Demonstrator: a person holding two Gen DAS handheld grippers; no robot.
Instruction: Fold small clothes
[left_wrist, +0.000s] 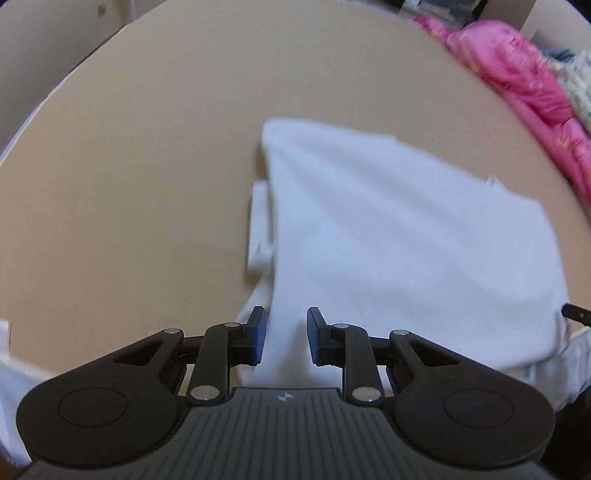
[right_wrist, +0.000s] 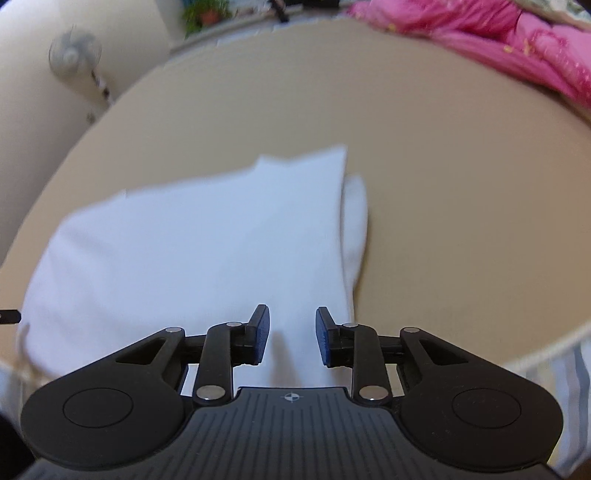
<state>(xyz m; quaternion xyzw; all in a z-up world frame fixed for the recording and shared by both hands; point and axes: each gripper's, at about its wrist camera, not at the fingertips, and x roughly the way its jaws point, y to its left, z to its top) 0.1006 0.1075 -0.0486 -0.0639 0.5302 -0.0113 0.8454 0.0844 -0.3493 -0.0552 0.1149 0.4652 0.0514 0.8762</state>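
- White garment (left_wrist: 388, 236), left wrist view: lies on the tan table (left_wrist: 129, 166), toward its near edge and right side, partly folded; a narrower layer sticks out under its left side. Blurred.
- Left gripper (left_wrist: 286, 334): fingers part open, white cloth runs up between the blue pads (left_wrist: 259, 332). Gap visible on both sides, no firm pinch; can't tell if they touch it.
- Pink bedding (left_wrist: 517, 74) along the table's far right edge.
- Right wrist view: same garment (right_wrist: 192, 251) at the near edge, left of centre, a second layer peeking out on its right side.
- Right gripper (right_wrist: 292, 336): fingers part open, straddling the garment's near right corner, pads (right_wrist: 325, 338) not clamped on it.
- Fan (right_wrist: 75, 51) and potted plant (right_wrist: 205, 13) beyond the far left edge; pink bedding (right_wrist: 498, 40) at far right.
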